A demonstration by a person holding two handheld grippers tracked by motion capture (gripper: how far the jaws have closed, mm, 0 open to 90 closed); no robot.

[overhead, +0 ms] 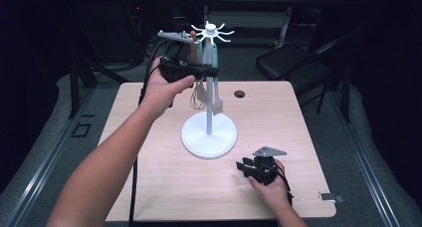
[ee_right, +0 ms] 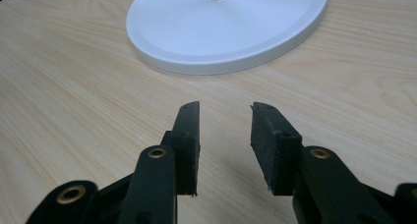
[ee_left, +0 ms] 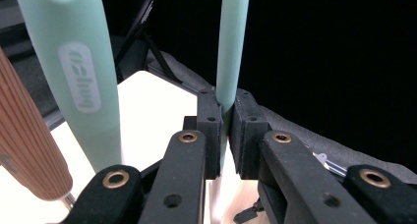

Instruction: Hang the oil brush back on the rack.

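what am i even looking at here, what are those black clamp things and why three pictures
A person at a wooden table holds a hand-operated two-jaw gripper in each hand. The high view looks down from above; the other two pictures come from cameras riding on each gripper, looking along its black jaws.

On the table stands a white utensil stand with kitchen tools hanging from its top. The left gripper is raised and shut on a mint-green utensil handle; another mint-green handle and a wooden handle hang beside it. The right gripper rests low over the table near the stand's base, jaws open and empty.
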